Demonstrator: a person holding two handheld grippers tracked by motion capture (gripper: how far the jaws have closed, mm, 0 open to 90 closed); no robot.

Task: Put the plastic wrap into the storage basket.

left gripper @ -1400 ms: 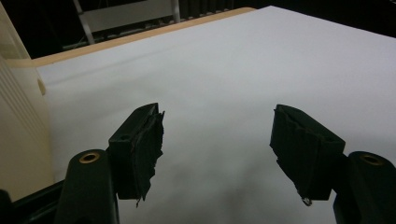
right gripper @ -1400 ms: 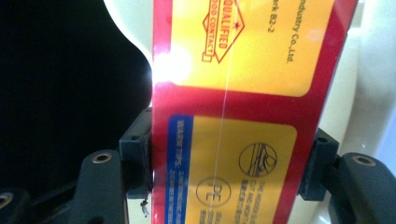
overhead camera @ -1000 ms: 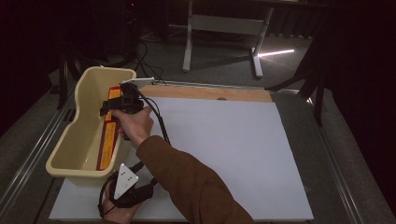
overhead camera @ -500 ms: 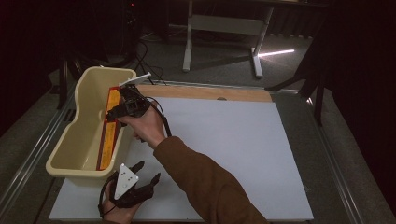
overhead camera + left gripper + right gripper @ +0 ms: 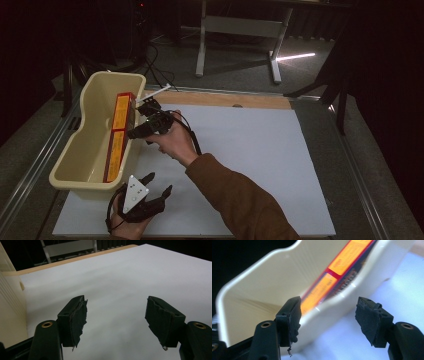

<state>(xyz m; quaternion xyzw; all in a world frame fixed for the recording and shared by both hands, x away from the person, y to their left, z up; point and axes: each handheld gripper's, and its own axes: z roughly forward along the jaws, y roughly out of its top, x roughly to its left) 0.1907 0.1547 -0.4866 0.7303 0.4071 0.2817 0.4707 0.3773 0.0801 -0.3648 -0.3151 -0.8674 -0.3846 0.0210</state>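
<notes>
A cream plastic tub [image 5: 85, 150] stands on the left of the white sheet [image 5: 250, 150]. Flat red boxes with orange labels [image 5: 119, 132] stand on edge inside it, against its right wall. My right gripper [image 5: 137, 125] hovers just outside that wall, open, with nothing between its jaws. In the right gripper view the tub's wall [image 5: 352, 287] and the orange boxes [image 5: 329, 282] lie straight ahead of the right gripper [image 5: 328, 320]. My left gripper [image 5: 159, 183] rests near the sheet's front edge, open and holding nothing. In its own view the left gripper [image 5: 116, 320] is over bare sheet.
A wooden strip [image 5: 225, 99] runs along the sheet's far edge. Metal rails [image 5: 35, 170] flank the table on both sides. Beyond the table stand a white table frame [image 5: 240, 30] and cables on the dark floor. The tub's side [image 5: 10, 315] is close on the left gripper's left.
My right gripper has drawn back from above the boxes in the tub, toward the person and to the right, to just outside the tub's wall. The left gripper has barely moved.
</notes>
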